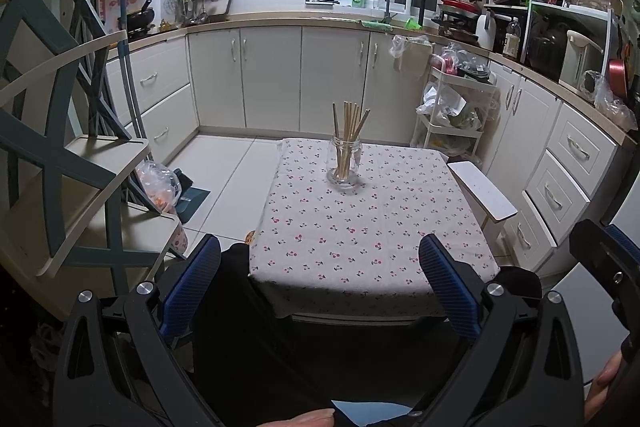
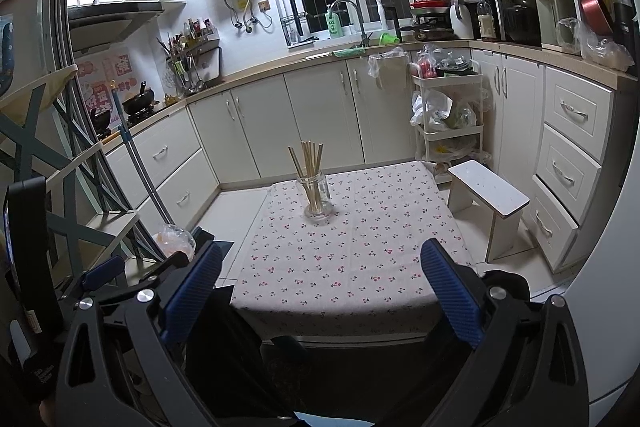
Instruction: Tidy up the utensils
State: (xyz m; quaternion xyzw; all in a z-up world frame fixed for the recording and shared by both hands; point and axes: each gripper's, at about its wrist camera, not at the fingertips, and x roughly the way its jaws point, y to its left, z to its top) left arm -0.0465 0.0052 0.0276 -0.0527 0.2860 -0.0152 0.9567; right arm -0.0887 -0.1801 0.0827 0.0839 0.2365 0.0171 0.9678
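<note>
A clear glass jar (image 1: 344,163) stands near the far edge of a small table covered with a cherry-print cloth (image 1: 368,235). Several wooden chopsticks (image 1: 349,131) stand in the jar. The jar (image 2: 317,198) with the chopsticks (image 2: 307,163) also shows in the right wrist view, on the cloth (image 2: 352,259). My left gripper (image 1: 320,267) is open and empty, held back from the table's near edge. My right gripper (image 2: 320,271) is open and empty, also short of the near edge.
A white stool (image 1: 482,191) stands right of the table. A white trolley (image 1: 452,115) with bags stands behind it. White cabinets (image 1: 272,79) line the far and right walls. A tiered shelf (image 1: 60,163) is at the left, with a plastic bag (image 1: 158,183) on the floor.
</note>
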